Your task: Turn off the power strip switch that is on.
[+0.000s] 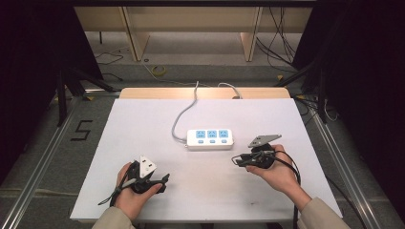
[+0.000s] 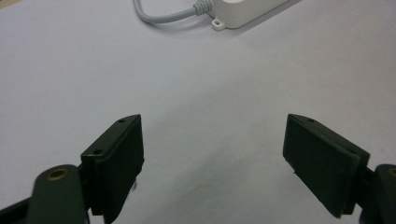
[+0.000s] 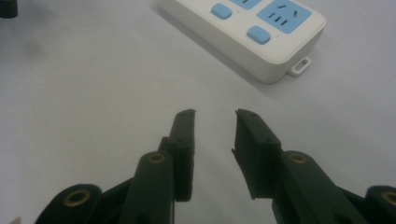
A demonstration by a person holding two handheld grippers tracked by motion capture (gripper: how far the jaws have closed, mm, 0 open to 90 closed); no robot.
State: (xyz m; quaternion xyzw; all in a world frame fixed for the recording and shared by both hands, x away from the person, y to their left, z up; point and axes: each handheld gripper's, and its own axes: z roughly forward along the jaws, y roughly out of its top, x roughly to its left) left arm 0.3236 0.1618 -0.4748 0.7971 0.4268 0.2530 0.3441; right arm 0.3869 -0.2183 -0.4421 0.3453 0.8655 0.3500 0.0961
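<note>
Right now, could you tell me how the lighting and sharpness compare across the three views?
High view: even light on the white table, dark surroundings at both sides, faint shadows beneath the hands. Left gripper view: the power strip at the top edge is overexposed, and the near black pads look slightly soft. Right gripper view: the power strip is fairly sharp and casts a soft shadow.

White power strip [image 1: 210,139] flat mid-table, blue sockets up, cord attached.
</note>
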